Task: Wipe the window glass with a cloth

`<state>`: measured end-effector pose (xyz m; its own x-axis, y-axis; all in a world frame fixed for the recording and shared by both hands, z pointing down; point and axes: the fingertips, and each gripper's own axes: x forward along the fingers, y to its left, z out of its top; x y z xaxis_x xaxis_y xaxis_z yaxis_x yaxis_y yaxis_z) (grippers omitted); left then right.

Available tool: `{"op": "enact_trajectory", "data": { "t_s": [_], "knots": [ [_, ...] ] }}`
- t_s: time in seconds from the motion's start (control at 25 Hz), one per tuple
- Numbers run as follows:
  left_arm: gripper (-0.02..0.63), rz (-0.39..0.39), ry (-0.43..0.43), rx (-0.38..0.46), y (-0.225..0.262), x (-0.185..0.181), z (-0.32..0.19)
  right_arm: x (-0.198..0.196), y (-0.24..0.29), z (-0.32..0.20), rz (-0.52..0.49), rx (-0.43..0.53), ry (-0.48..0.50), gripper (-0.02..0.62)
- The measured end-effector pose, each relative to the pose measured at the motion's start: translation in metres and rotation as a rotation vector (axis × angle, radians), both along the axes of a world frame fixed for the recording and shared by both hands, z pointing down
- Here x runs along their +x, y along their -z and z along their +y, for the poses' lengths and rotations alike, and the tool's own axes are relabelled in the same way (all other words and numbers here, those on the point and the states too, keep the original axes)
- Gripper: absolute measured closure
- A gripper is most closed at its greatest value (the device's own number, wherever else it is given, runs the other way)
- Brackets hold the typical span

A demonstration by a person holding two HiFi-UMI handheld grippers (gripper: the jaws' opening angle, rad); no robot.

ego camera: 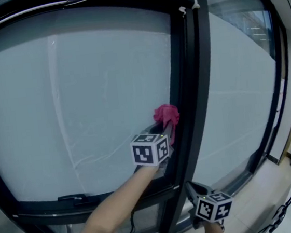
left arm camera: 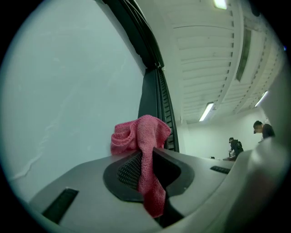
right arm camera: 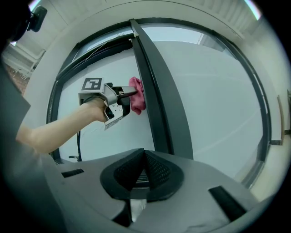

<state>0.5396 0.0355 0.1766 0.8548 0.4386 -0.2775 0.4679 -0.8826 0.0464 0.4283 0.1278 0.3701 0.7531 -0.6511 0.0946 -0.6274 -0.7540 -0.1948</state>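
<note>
The left gripper (left arm camera: 146,157) has its jaws clamped on a pink cloth (left arm camera: 142,133). A strip of the cloth runs down between the pads, and its bunched end bulges past the tips at the window glass (ego camera: 80,94), just beside the dark frame post (ego camera: 189,82). The right gripper (right arm camera: 144,157) hangs lower, with its jaws together and nothing between them.

Soft daylight through frosted window glass (ego camera: 80,94); ceiling lights (left arm camera: 207,111) glowing, strong fisheye bending, dark vignetted corners
</note>
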Motion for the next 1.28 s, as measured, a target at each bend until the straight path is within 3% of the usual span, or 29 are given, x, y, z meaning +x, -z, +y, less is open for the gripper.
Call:
{"op": "enact_trajectory", "data": {
  "t_s": [0.36,0.6,1.28],
  "knots": [
    [0.549,-0.101,-0.006,-0.019,-0.052,0.005,0.007,-0.01,-0.002,0.002,-0.008,-0.007,-0.011,0.606],
    [0.549,-0.173,0.062,-0.017,-0.092,0.019,-0.009,-0.015,-0.005,0.002,-0.013,0.001,-0.006,0.606],
    [0.549,-0.097,0.281,0.025,-0.091,-0.018,-0.067,-0.021,-0.004,-0.031,-0.012,0.001,0.104,0.606]
  ]
}}
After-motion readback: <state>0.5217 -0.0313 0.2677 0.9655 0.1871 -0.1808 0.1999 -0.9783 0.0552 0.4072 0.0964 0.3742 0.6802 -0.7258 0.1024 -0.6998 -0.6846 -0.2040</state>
